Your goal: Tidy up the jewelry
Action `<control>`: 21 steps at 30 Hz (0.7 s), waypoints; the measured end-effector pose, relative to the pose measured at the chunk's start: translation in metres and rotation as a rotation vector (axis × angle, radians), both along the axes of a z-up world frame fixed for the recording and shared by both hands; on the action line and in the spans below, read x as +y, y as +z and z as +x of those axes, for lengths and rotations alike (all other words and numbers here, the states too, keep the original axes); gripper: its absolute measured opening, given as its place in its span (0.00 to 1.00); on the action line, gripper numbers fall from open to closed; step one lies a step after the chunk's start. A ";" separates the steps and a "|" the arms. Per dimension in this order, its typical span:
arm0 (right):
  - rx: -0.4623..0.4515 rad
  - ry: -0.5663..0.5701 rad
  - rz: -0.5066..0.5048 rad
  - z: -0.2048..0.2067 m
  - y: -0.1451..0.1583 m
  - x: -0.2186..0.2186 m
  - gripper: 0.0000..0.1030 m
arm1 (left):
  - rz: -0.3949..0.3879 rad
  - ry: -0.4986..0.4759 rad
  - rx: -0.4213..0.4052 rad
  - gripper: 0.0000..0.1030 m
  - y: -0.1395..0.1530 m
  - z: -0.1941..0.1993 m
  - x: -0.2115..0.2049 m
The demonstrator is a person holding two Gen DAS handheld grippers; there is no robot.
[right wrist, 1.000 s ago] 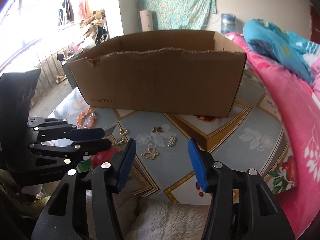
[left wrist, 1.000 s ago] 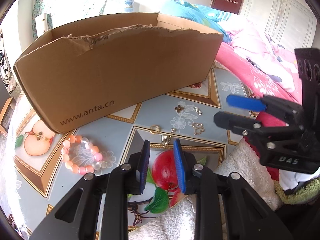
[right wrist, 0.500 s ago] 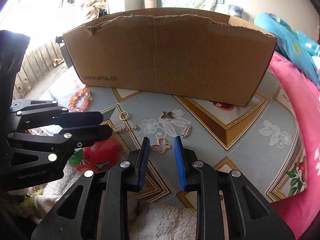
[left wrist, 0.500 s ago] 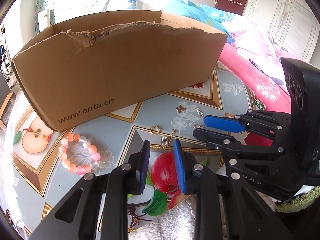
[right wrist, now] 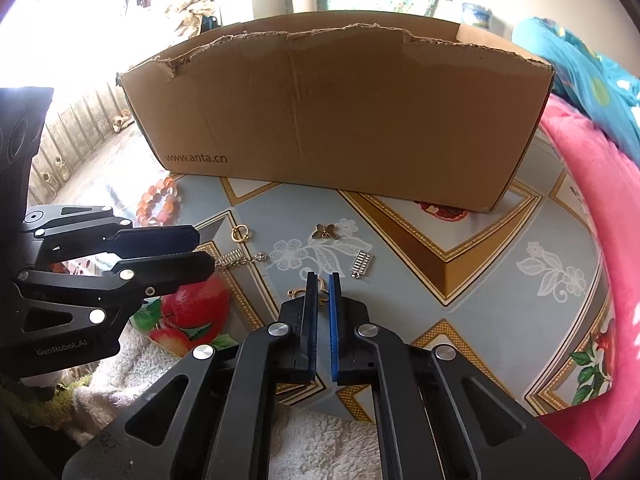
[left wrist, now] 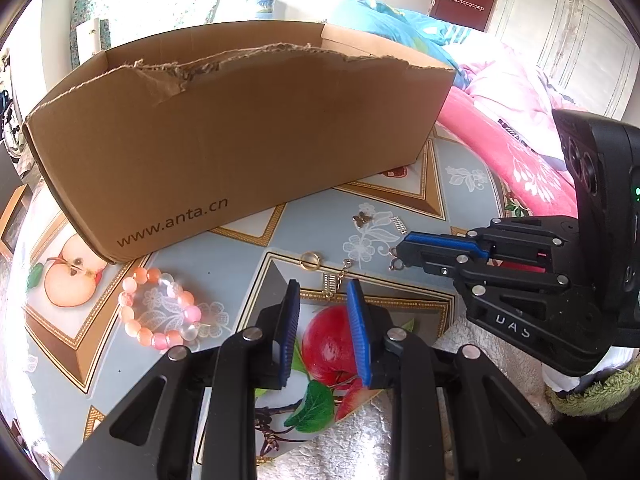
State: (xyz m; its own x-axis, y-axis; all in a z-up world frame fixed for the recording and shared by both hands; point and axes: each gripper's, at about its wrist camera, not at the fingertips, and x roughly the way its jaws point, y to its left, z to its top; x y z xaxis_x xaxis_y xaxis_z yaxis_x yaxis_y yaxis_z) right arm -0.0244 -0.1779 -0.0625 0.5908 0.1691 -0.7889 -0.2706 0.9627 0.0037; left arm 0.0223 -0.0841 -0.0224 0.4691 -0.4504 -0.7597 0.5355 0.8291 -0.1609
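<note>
A brown cardboard box [left wrist: 240,136] stands at the back of the patterned tabletop; it also shows in the right wrist view [right wrist: 340,112]. Loose jewelry lies in front of it: a pink bead bracelet [left wrist: 160,308], a gold ring [left wrist: 310,260], a chain charm [left wrist: 336,280], a bronze butterfly [right wrist: 326,232] and a silver bar piece [right wrist: 362,264]. My right gripper [right wrist: 323,280] is shut on a gold butterfly pendant [right wrist: 298,291], whose loops stick out beside its tips [left wrist: 396,258]. My left gripper [left wrist: 322,292] is open and empty, just before the chain charm.
A pink blanket [right wrist: 600,208] and bedding lie along the right side. A white fluffy towel [right wrist: 320,440] lies at the near table edge. The table's right edge [right wrist: 600,360] drops off toward the blanket.
My right gripper moved forward and down to the gold butterfly pendant and closed its jaws on it. My left gripper stayed almost still, open.
</note>
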 end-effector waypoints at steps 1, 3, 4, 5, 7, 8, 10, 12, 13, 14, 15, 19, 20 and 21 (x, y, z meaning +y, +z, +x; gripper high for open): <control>0.002 0.000 0.006 0.000 0.001 0.000 0.03 | 0.000 0.000 -0.002 0.23 0.000 0.000 0.000; 0.003 -0.003 0.023 0.000 0.002 -0.001 0.03 | -0.003 0.000 -0.004 0.23 0.001 -0.001 0.001; 0.003 -0.004 0.023 -0.001 0.003 -0.001 0.03 | -0.004 -0.002 -0.005 0.23 0.001 -0.001 0.000; 0.002 -0.004 0.023 -0.002 0.004 -0.003 0.03 | -0.004 -0.003 -0.005 0.23 0.002 -0.001 0.000; 0.003 -0.003 0.016 -0.004 0.005 -0.004 0.07 | -0.006 -0.005 -0.004 0.23 0.001 -0.001 -0.001; 0.001 -0.003 0.014 -0.004 0.006 -0.007 0.07 | -0.007 -0.006 -0.003 0.23 0.001 -0.002 -0.001; -0.004 0.000 0.003 -0.006 0.007 -0.002 0.09 | -0.005 -0.007 -0.003 0.23 0.001 -0.002 -0.002; -0.004 -0.001 -0.013 -0.006 0.005 0.002 0.14 | -0.006 -0.007 -0.005 0.23 0.001 -0.002 -0.002; -0.004 -0.002 -0.013 -0.007 0.005 0.005 0.17 | -0.006 -0.007 -0.006 0.23 0.002 -0.002 -0.002; 0.001 -0.003 -0.012 -0.006 0.002 0.008 0.20 | -0.007 -0.005 -0.007 0.23 0.002 -0.002 -0.001; 0.007 -0.006 -0.017 -0.006 -0.001 0.011 0.22 | -0.007 -0.004 -0.006 0.23 0.002 -0.002 -0.001; -0.003 -0.014 -0.037 -0.006 -0.003 0.018 0.24 | -0.008 0.002 -0.001 0.23 0.001 -0.001 0.000; -0.006 -0.017 -0.042 -0.005 -0.003 0.020 0.24 | -0.009 0.003 0.000 0.23 0.001 -0.001 0.000; -0.009 -0.018 -0.047 -0.004 -0.004 0.022 0.24 | -0.010 0.003 0.001 0.23 0.001 -0.001 0.000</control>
